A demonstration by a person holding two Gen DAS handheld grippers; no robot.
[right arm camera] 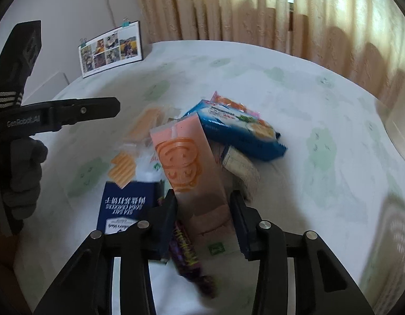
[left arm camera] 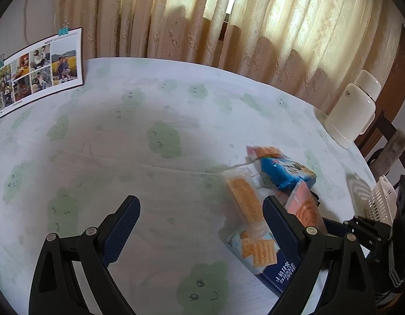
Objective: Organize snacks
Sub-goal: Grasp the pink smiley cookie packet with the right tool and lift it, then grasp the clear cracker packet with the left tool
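The right gripper (right arm camera: 203, 207) clamps the pink snack pack (right arm camera: 188, 162) in the pile near the tabletop's (left arm camera: 150, 120) right edge; the left gripper (left arm camera: 201, 223) hovers, fingers wide apart, gripping nothing.

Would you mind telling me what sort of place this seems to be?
Probably a home dining room: a round table under a green-printed tablecloth, long beige curtains behind it, and a clipped sheet of family photos standing at the wall.

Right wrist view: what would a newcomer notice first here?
The pink pack standing tilted between the right gripper's pads, which are closed on it. Behind it lies the snack pile, topped by a blue bag. At left, the left gripper stands open over bare tablecloth.
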